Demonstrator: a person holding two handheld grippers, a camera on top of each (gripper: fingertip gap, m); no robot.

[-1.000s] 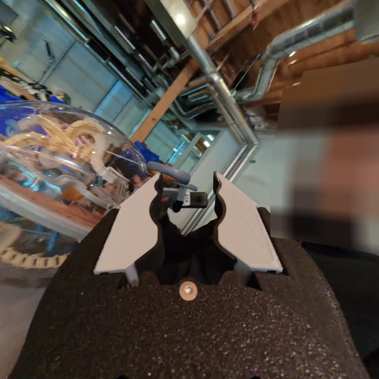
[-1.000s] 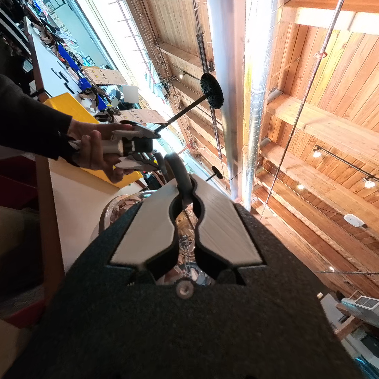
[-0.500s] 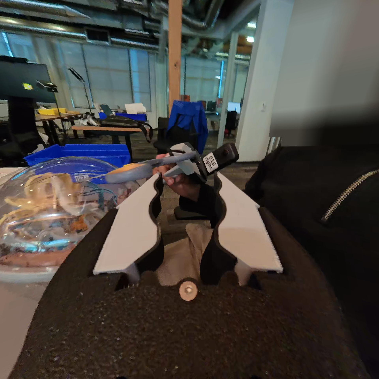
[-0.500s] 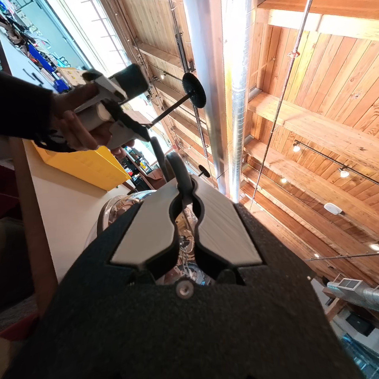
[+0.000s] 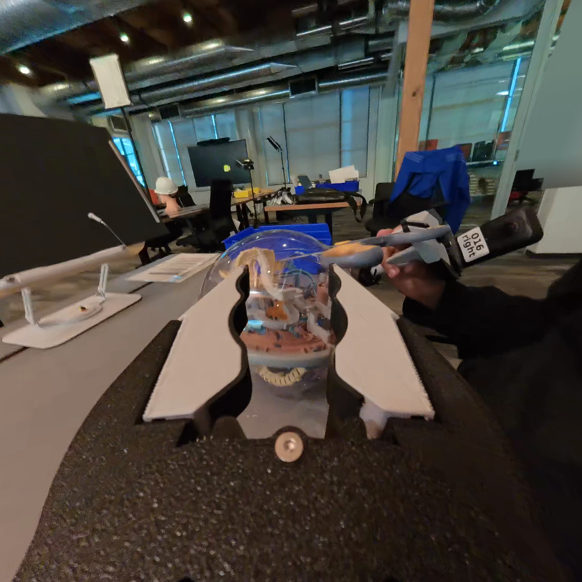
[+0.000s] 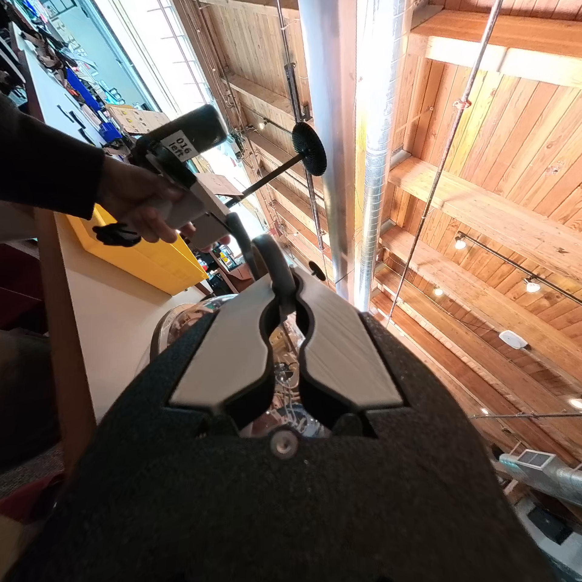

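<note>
A clear plastic ball (image 5: 283, 318) with a coloured maze inside sits on the pale table (image 5: 63, 393). My left gripper (image 5: 288, 274) is open and empty, level with the table, its fingers framing the ball just ahead. My right gripper (image 6: 288, 283) points up at the ceiling and is shut on the grey loop handle of a grey-and-orange tool (image 6: 271, 252). In the left wrist view the right gripper (image 5: 409, 245) holds that tool (image 5: 356, 252) over the ball's right top. The ball (image 6: 185, 318) also shows below the right fingers, with the hand-held left gripper (image 6: 189, 201) above it.
A white stand with a long rod (image 5: 72, 311) lies left on the table, with a black board (image 5: 63, 189) behind it. A paper sheet (image 5: 176, 267) and a blue bin (image 5: 283, 233) lie beyond the ball. A yellow bin (image 6: 135, 252) sits on the table. A black sleeve (image 5: 488, 315) fills the right. The tips of one gripper are about 15 cm away from the tips of the other.
My left gripper has swung from pointing at the ceiling down to level and now faces the ball between its fingers. My right gripper stays shut on the tool.
</note>
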